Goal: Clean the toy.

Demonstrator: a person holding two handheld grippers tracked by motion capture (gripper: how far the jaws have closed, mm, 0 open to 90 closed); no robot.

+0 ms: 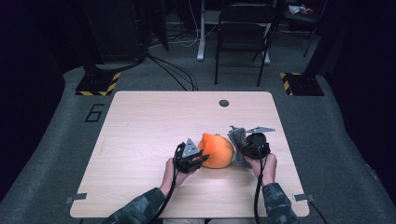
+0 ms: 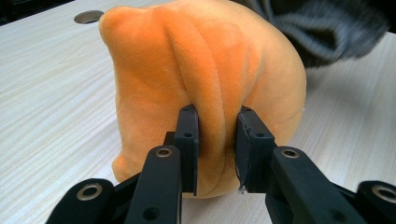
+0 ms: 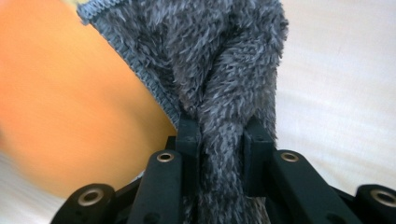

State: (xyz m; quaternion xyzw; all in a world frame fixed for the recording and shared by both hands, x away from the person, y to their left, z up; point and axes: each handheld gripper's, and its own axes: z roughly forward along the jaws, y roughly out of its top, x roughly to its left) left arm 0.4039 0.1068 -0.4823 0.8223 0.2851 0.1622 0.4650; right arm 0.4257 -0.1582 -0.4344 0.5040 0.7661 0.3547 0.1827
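Orange plush [image 1: 217,150] sits on the wooden table [image 1: 140,135] near its front edge, between the 2 grippers, with a grey fuzzy cover [image 1: 237,140] wrapped on its right side. The left gripper [image 1: 200,159] pinches a raised fold of the orange fabric [image 2: 215,126] between its jaws, low on the plush's left flank. The right gripper [image 1: 244,150] is clamped on a gathered bunch of the grey cover [image 3: 223,140], which runs from its jaws up and over the orange body [image 3: 70,102]. The relation that matters is that the 2 grips face each other across the plush, roughly along the table's left-right line, the cover lying on the right hand's side. Judging from this, the work is separating cover and plush, so the right hand would pull rightward while the left anchors.
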